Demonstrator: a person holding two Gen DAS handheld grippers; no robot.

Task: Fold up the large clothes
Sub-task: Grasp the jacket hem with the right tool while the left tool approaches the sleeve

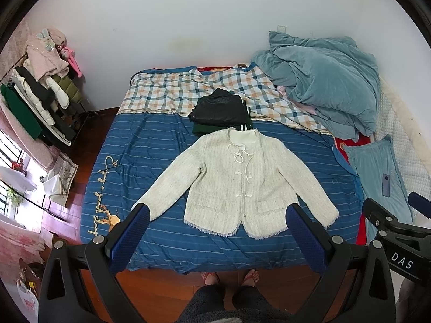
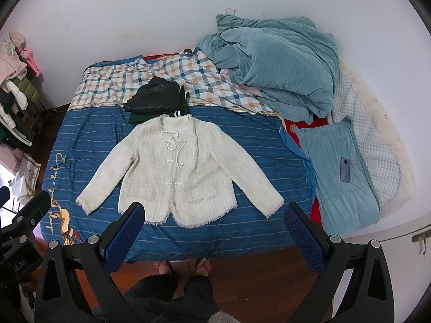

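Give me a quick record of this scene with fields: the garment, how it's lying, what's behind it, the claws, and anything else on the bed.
garment: cream tweed jacket
state: spread flat, front up, sleeves angled out, not yet folded
surface: blue striped bedspread
behind collar: folded dark clothes, stacked
left claw: open, above the near bed edge, holding nothing
right claw: open, holding nothing
also on bed: heaped teal quilt; phone lying on a teal pillow

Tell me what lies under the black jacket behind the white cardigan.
Under the folded black jacket sits a dark green garment with white stripes at one edge, also folded, resting on the bed cover. Whether anything else lies beneath is hidden. The white cardigan lies spread flat in front.
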